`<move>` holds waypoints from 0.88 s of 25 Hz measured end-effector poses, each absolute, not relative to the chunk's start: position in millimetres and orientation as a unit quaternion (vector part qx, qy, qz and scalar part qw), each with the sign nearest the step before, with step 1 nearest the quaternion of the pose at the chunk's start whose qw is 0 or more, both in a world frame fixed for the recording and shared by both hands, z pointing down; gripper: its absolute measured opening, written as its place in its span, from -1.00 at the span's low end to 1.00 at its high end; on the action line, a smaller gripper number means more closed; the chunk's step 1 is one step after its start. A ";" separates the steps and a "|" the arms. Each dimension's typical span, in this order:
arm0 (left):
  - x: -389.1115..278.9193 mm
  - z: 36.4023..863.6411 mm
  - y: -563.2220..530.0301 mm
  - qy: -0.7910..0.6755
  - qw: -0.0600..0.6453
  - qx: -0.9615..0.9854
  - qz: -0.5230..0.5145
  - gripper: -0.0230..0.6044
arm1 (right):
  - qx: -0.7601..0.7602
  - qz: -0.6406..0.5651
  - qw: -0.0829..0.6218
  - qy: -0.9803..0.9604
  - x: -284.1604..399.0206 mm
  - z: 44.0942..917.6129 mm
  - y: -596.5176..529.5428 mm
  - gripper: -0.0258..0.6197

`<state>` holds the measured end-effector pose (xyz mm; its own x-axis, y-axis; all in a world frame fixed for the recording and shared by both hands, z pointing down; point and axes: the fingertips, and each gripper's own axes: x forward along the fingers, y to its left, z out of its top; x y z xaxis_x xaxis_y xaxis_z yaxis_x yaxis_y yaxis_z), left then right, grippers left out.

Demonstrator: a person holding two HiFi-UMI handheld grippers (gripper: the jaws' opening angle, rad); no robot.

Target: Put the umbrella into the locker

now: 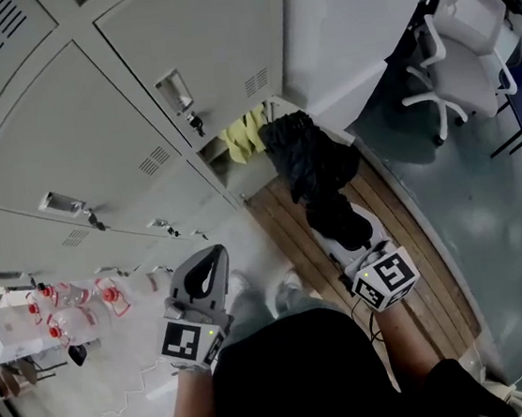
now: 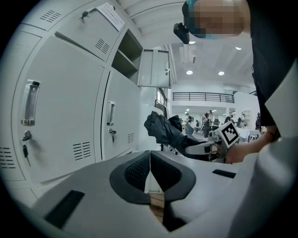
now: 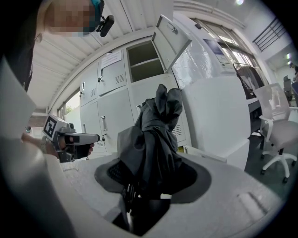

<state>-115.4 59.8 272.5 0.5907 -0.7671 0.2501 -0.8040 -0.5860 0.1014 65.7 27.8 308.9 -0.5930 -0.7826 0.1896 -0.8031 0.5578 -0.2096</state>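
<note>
My right claw [image 3: 149, 181] gripped the folded umbrella [image 3: 156, 130], holding it just before the open locker [image 3: 142, 62]; my left claw [image 2: 150, 169] was closed, empty. Next, I judged, lift and push it inside.

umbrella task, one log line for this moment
right gripper: shut on umbrella | left gripper: jaws shut, empty | umbrella: not yet inside lockers

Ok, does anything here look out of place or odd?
The black umbrella in the right tool is loosely bunched, fabric not wrapped tight. One upper locker door hangs open; nothing else stands out.
</note>
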 end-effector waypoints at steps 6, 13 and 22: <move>-116.2 281.5 37.9 -0.418 0.108 0.896 0.104 -0.89 | 0.463 0.155 0.044 -0.871 61.8 330.3 14.7 -0.22; -119.4 310.5 8.5 -0.353 0.089 0.918 0.156 -0.89 | 0.483 0.170 0.061 -0.857 48.4 363.7 2.5 -0.22; -122.7 355.9 -18.6 -0.277 0.107 0.933 0.204 -0.89 | 0.504 0.213 0.088 -0.832 21.3 442.2 -3.0 -0.22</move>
<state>-122.7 -18.6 355.9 0.7637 -0.4727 0.4397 -0.5600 -0.8239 0.0869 21.3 -3.0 442.2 -0.4756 -0.8022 0.3610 -0.8770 0.4005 -0.2655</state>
